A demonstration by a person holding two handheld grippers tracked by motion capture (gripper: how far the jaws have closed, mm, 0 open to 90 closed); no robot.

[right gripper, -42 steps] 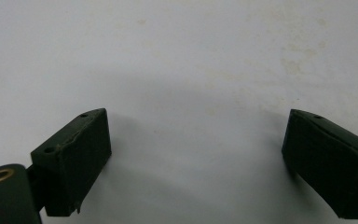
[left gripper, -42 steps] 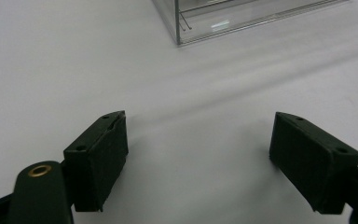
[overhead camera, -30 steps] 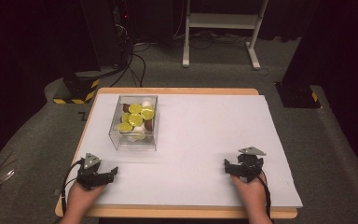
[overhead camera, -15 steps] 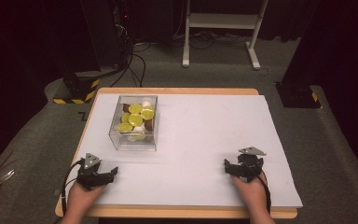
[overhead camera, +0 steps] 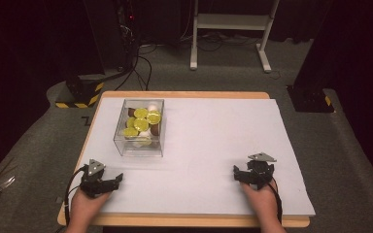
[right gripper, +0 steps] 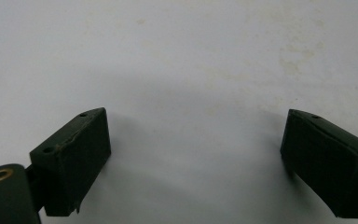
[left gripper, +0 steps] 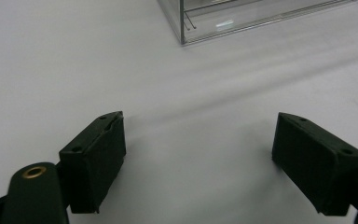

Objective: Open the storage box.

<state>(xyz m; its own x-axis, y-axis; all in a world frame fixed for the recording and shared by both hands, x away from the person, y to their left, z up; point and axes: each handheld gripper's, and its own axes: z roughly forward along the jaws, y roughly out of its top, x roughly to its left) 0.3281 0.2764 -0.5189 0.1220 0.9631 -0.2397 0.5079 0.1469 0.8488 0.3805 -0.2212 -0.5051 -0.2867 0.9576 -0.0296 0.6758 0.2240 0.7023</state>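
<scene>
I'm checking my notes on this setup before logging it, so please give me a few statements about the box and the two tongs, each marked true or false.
1. The clear box holds yellow round pieces. True.
2. The left tongs are clamped on the box. False: they sit open on the white sheet, apart from the box.
3. The right tongs are open with nothing between their jaws. True.
4. The box stands nearer the right tongs. False: it stands on the left half of the sheet, beyond the left tongs.
5. The box lies tipped on its side. False: it stands upright.
</scene>
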